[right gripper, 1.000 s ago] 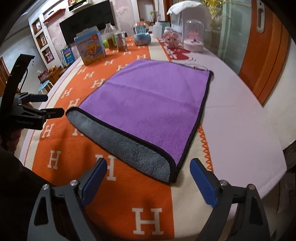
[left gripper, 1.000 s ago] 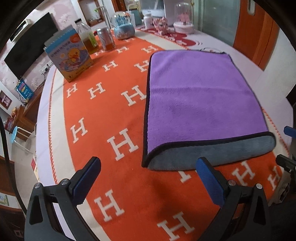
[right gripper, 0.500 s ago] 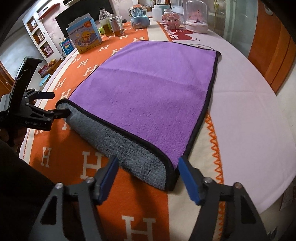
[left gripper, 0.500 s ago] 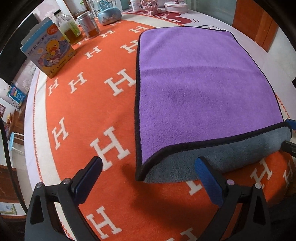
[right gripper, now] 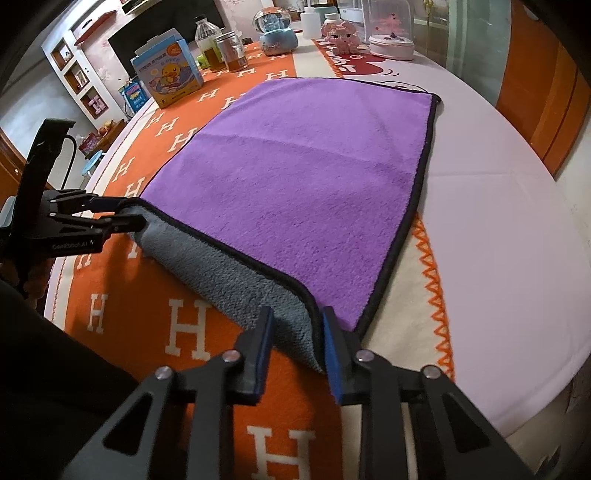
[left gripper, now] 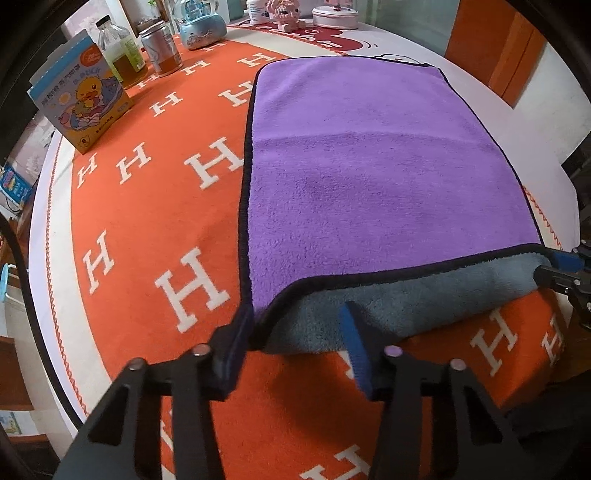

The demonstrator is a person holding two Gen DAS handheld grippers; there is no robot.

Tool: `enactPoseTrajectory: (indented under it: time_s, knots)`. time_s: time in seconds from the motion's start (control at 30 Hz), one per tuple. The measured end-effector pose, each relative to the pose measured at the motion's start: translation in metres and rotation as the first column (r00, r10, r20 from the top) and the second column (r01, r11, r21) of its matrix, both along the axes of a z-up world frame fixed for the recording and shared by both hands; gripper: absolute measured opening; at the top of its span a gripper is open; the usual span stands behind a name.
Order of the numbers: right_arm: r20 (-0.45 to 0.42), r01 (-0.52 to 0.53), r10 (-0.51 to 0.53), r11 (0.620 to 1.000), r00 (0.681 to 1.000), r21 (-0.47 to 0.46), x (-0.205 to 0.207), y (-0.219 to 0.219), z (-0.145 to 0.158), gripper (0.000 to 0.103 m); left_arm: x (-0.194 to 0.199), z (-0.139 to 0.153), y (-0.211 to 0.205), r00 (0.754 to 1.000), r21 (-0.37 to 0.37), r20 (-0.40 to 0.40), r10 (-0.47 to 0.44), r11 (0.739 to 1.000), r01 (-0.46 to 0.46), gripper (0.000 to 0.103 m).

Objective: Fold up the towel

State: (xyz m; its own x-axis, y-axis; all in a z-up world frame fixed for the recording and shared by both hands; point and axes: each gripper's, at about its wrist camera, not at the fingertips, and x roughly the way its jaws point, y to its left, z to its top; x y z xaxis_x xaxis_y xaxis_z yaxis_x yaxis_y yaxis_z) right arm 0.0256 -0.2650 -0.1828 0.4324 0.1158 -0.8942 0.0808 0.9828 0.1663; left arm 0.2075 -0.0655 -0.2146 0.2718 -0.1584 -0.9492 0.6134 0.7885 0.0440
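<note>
A purple towel [left gripper: 369, 177] with a grey underside and black trim lies flat on the orange H-patterned cloth [left gripper: 147, 229]; its near edge is rolled so the grey shows. My left gripper [left gripper: 295, 332] straddles the towel's near left corner, jaws partly closed around it. My right gripper [right gripper: 295, 332] straddles the near right corner [right gripper: 306, 339], jaws narrow, the fold between them. In the right wrist view the left gripper [right gripper: 125, 218] sits at the towel's [right gripper: 314, 177] far corner. In the left wrist view the right gripper [left gripper: 554, 269] touches the grey edge.
At the table's far side stand a duck-print box [left gripper: 81, 107], a bottle [left gripper: 118, 51], a can [left gripper: 162, 48], a snow globe [left gripper: 201, 27], a pink brick figure [right gripper: 341, 35] and a domed dish [right gripper: 391, 33]. White table edge [right gripper: 517, 258] lies right.
Both grippers moved forward onto the towel's near corners and their jaws narrowed from wide open around the rolled grey edge.
</note>
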Motion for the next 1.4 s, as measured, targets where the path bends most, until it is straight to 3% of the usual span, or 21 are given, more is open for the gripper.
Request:
enactPoseTrajectory:
  time_s: [0.13,0.27,0.73,1.4]
  knots:
    - [0.007,0.002,-0.002,1.0,1.0,0.0,-0.002,0.001,0.002,0.018,-0.001,0.002,0.006,1.0,0.003,-0.001,0.02,1.0,-0.02,0.016]
    - [0.01,0.021,-0.021,1.0,1.0,-0.003,-0.005,0.0,0.004,0.01,0.003,0.003,0.015,0.999,-0.01,-0.008,0.041,0.999,-0.041,0.01]
    - [0.071,0.071,-0.067,0.996,0.995,-0.051,-0.015,0.002,0.02,0.005,0.0,0.015,0.021,0.999,-0.034,0.01,0.035,0.999,-0.034,0.007]
    - [0.158,0.058,-0.046,0.996,0.986,-0.072,-0.001,-0.013,0.065,0.005,0.011,0.075,0.017,0.993,-0.081,0.074,0.087,0.993,-0.081,0.007]
